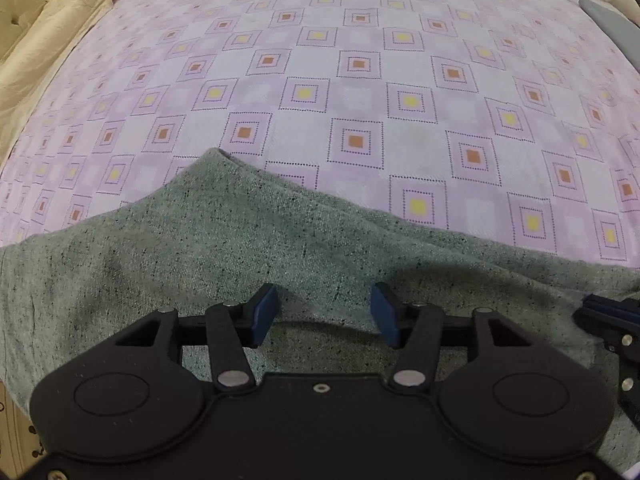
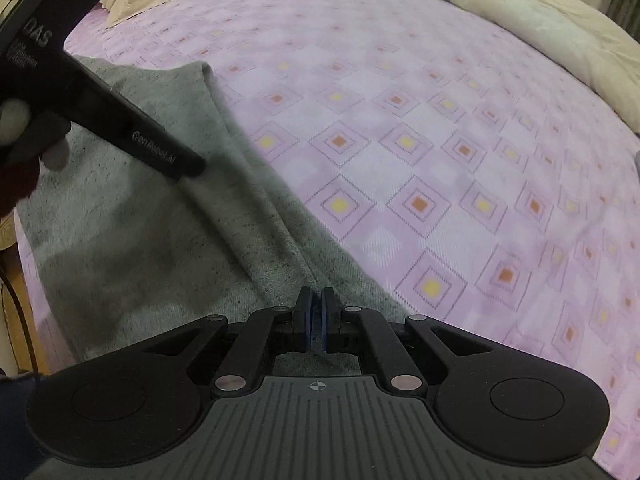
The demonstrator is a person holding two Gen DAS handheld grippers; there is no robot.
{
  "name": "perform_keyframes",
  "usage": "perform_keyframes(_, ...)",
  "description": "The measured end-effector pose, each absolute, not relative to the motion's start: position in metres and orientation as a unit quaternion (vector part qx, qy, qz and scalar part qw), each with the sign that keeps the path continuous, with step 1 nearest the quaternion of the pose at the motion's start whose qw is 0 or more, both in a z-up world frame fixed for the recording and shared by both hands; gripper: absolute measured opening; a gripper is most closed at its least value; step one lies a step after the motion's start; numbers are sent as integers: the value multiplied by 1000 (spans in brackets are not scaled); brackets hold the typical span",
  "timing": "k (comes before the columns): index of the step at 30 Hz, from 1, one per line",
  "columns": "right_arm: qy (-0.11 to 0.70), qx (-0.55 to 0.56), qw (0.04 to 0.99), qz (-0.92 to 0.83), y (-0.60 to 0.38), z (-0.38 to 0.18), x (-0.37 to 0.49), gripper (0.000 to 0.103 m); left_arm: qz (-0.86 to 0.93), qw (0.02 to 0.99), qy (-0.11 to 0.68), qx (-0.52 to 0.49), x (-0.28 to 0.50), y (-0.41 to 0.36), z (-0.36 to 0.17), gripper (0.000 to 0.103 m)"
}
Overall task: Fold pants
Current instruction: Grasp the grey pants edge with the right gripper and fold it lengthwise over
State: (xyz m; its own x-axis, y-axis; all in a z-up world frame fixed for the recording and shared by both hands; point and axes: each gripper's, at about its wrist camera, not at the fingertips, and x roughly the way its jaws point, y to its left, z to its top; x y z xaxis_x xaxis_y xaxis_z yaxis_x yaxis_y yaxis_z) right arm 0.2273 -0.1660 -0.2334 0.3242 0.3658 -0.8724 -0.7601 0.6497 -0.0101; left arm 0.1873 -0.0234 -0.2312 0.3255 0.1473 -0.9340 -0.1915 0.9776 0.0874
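So the pants [image 1: 248,248], grey speckled knit, are lying flat along the near edge of the bed, on a pink checked bedsheet [image 1: 400,80]. Their long axis runs left to right across the near side, with one pointed corner poking toward the far side. In the right wrist view there's a ridge or crease running diagonally from that far corner down to the right gripper.

Left gripper [image 1: 326,314] is hanging right over the cloth, fingers spread wide, nothing between them as far as I can tell. The fabric lies under and just ahead of the tips.

Right gripper [image 2: 316,318] has its fingers pressed nearly together with a thin slit left. It sits right at the cloth's right-hand edge, but I can't tell if any fabric is actually pinched in there.

My guess: the left one is better placed to grab next, since it's open and over the cloth. A cream duvet [image 2: 540,32] is bunched at the far right, well clear.
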Motion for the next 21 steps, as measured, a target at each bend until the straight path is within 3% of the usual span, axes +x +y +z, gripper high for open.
perform_keyframes(3,443,-202,794,365,-162,-224,238,10,100,815,570,-20,189,-20,-234,61)
perform_keyframes(4,446,-198,790,371,-158,-223,242,22,99,815,570,-20,189,-20,-235,61)
perform_keyframes(5,450,-193,785,378,-156,-222,245,25,98,815,571,-19,189,-21,-235,61)
perform_keyframes(13,447,-211,760,422,-137,-223,245,25,93,817,569,-22,189,-18,-236,61)
perform_keyframes(15,452,-221,750,429,-130,-227,241,17,93,817,569,-23,190,-18,-236,61)
perform_keyframes(16,456,-226,744,434,-127,-228,241,2,92,817,570,-22,190,-18,-236,61)
perform_keyframes(21,425,-254,780,383,-121,-223,250,2,104,835,538,-41,184,-11,-219,59)
